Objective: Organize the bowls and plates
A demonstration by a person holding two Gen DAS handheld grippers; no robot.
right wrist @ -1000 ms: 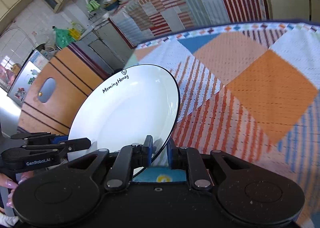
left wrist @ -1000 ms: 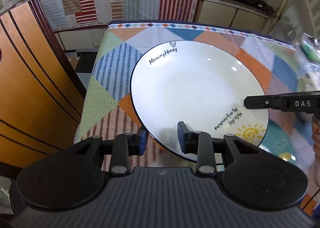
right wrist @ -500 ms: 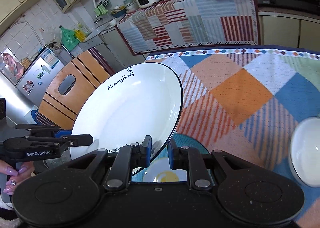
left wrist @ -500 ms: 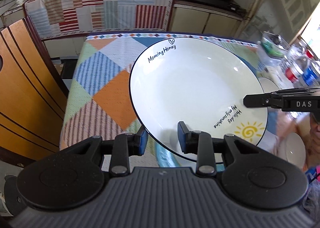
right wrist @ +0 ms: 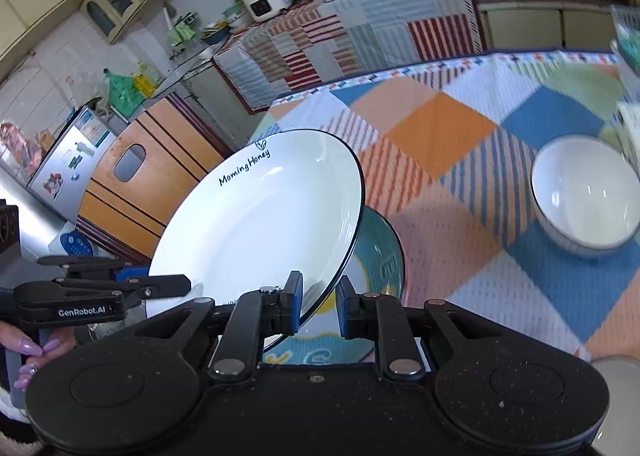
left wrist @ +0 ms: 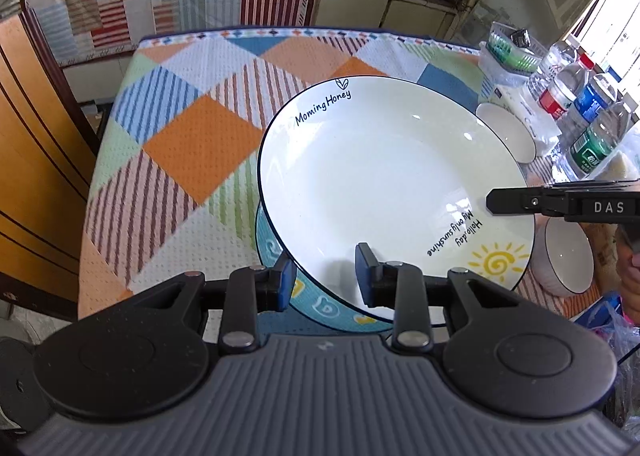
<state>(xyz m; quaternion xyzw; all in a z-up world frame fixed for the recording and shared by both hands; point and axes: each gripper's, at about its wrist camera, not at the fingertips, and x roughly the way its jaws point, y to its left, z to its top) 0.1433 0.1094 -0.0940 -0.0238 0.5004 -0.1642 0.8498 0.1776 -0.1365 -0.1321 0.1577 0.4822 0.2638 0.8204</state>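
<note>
1. The white plate (left wrist: 384,184) sits mid-frame in both wrist views, tilted above a teal plate (left wrist: 280,256) on the table (left wrist: 192,144).
2. The left gripper (left wrist: 325,276) and right gripper (right wrist: 317,300) each straddle its rim, clamped on it.
3. Glazed ceramic: stiff, slippery, breakable — best held at opposite rim edges.
4. Count: two plates, two white bowls (left wrist: 508,132) (left wrist: 568,256) at the right.

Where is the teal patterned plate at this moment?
The teal patterned plate lies on the patchwork tablecloth at the near edge, directly under the white "Morning Honey" plate, which both tools hold above it, tilted.
</note>
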